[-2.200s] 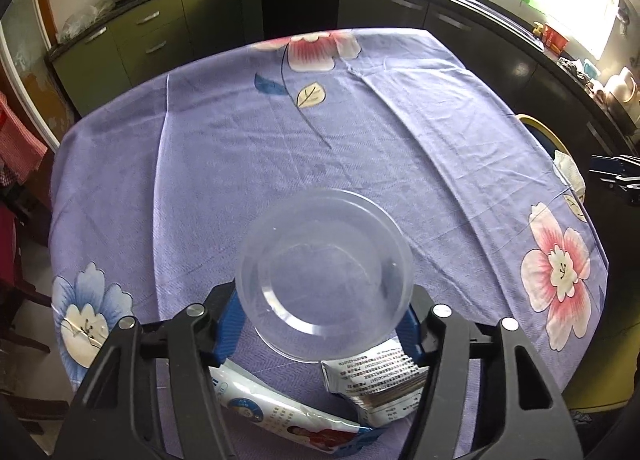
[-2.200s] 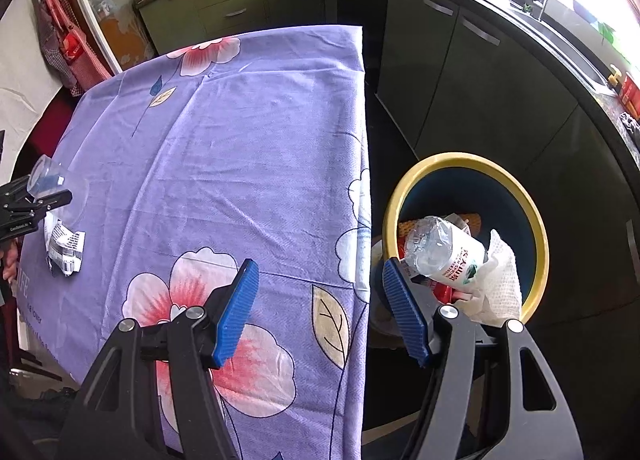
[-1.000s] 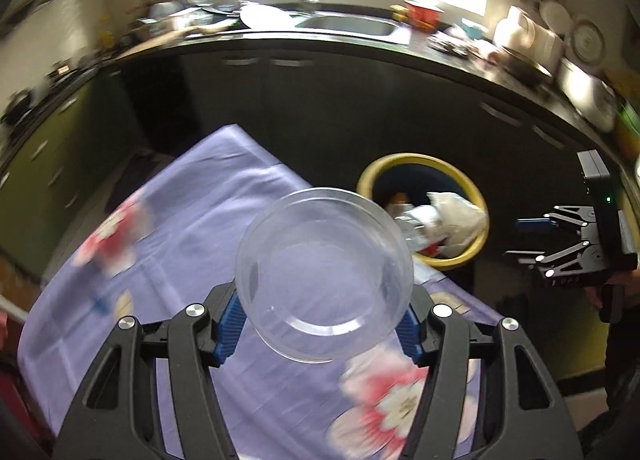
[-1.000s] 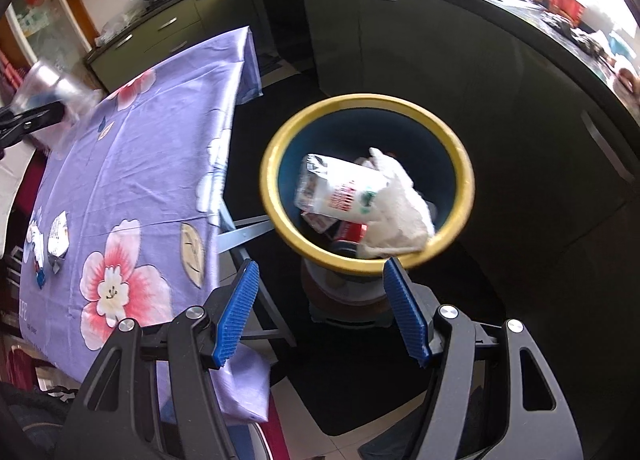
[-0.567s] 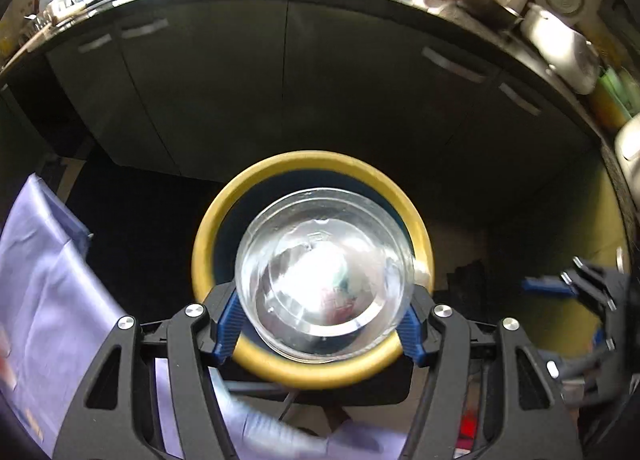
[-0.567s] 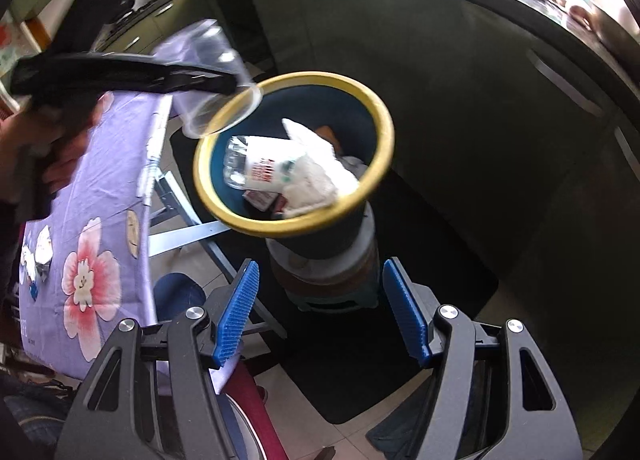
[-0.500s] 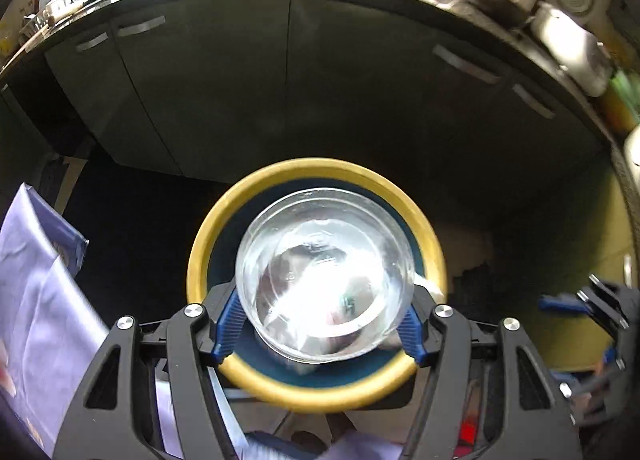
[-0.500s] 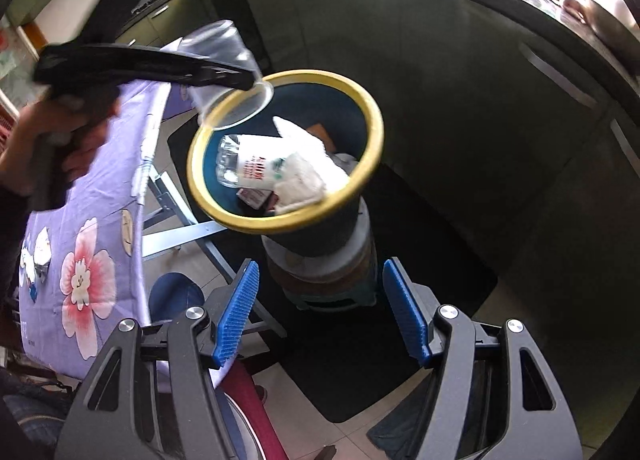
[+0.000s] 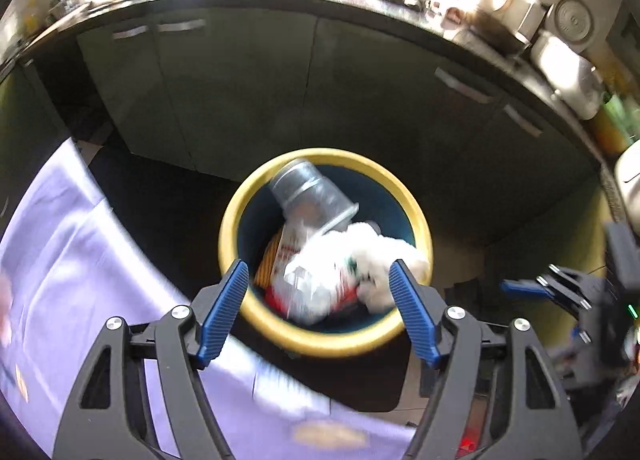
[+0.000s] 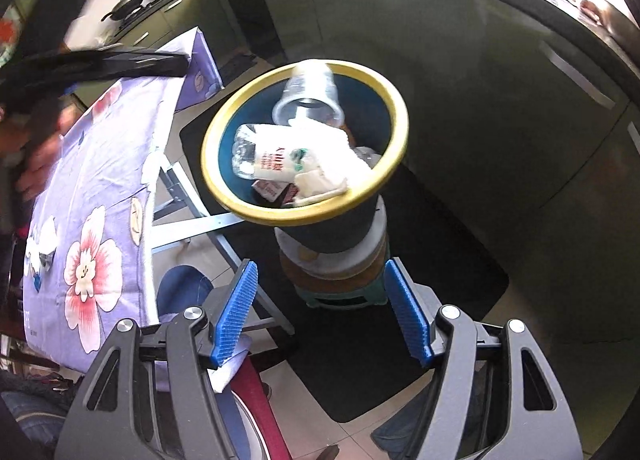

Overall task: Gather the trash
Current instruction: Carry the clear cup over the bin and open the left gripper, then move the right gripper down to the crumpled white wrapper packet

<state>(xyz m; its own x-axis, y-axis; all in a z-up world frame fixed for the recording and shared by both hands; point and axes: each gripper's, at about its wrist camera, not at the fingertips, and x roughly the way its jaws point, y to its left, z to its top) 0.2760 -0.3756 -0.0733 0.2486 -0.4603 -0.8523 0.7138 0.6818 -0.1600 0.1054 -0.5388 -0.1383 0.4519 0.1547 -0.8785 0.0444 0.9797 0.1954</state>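
Dark green kitchen cabinets (image 9: 360, 100) curve behind a yellow-rimmed trash bin (image 9: 256, 312) that stands on a stack of stools on a dark floor mat (image 10: 460, 300). To its left, a tabletop under a purple flowered cloth (image 10: 92, 188) reaches just beside the bin.

In the left wrist view, the left gripper (image 9: 318, 314) hangs above the near rim of the bin, its blue fingers (image 9: 224, 312) spread wide with nothing between them. Inside the bin, a clear plastic cup (image 9: 310, 196) lies tilted against the far-left wall, its mouth turned toward the middle. Below it lie a crushed plastic bottle (image 9: 304, 280) with a red-printed label and a wad of white tissue (image 9: 380, 256), with some red packaging under them.

From the right wrist view, the right gripper (image 10: 322, 314) is held lower and nearer, to the right of the tabletop, looking at the bin from the side; its fingers (image 10: 236, 308) are also wide apart and empty. Two small wrappers (image 10: 40, 256) lie on the cloth at the left edge of this view. Both pictures are somewhat blurred.
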